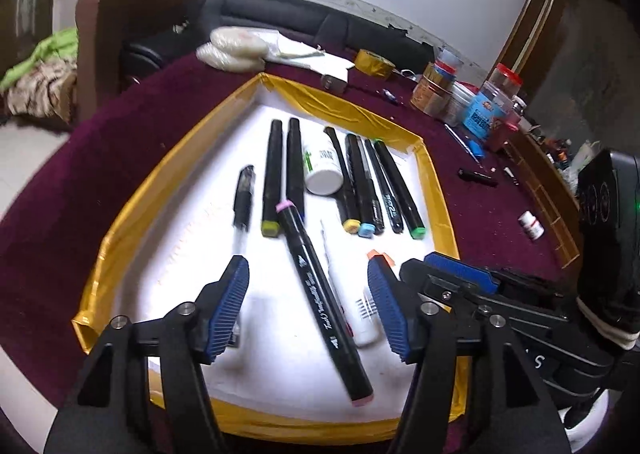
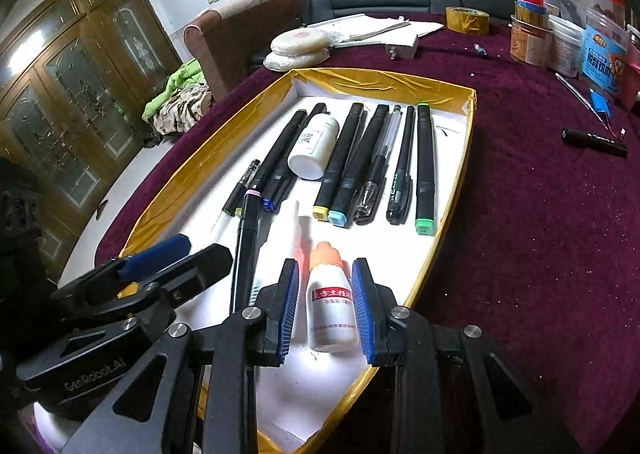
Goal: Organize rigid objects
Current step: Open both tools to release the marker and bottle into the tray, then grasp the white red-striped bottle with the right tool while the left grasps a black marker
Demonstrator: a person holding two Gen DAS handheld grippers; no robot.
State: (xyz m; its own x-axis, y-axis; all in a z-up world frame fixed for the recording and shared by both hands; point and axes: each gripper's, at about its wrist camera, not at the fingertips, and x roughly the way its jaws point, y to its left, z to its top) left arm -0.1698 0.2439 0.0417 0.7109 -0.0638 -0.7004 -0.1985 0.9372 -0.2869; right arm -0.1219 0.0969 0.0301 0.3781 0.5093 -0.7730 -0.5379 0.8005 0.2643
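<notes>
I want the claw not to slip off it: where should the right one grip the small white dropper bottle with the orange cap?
Grip the dropper bottle across its white body, below the orange cap, where the sides look straight. It lies in the tray with the cap pointing away, already between the open right claw pads, so come straight down and close from both sides.

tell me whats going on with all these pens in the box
A person with a gripper in each hand is sorting items in a gold-edged tray. The right gripper brackets a small orange-capped bottle, jaws not quite closed on it. The left gripper is open over a pink-capped marker. Other markers already lie in a row.
</notes>
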